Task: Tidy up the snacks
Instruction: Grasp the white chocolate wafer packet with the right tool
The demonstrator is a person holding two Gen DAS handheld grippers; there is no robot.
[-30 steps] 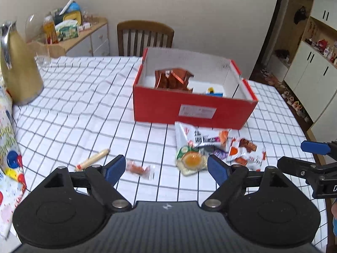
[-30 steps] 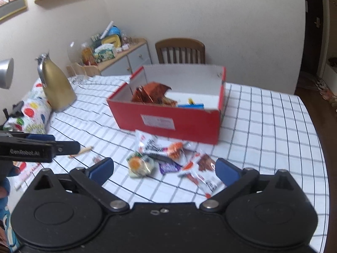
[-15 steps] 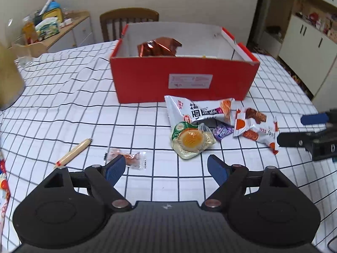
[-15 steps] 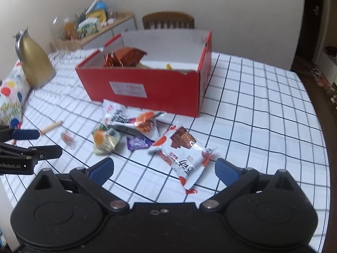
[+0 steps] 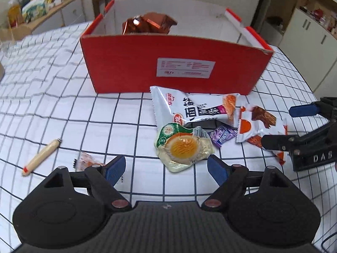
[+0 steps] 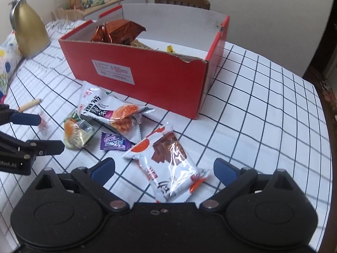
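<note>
Both grippers hang with jaws wide apart and empty: the left gripper [image 5: 166, 167] over the egg packet [image 5: 183, 148], the right gripper [image 6: 164, 169] over the brown-printed packet [image 6: 168, 164]. These glossy, crinkly wrappers lie overlapping on the checked cloth [image 6: 263, 109] just before the red box [image 6: 147, 71], so I judge a careless pinch could slip off or drag a neighbour along.
</note>
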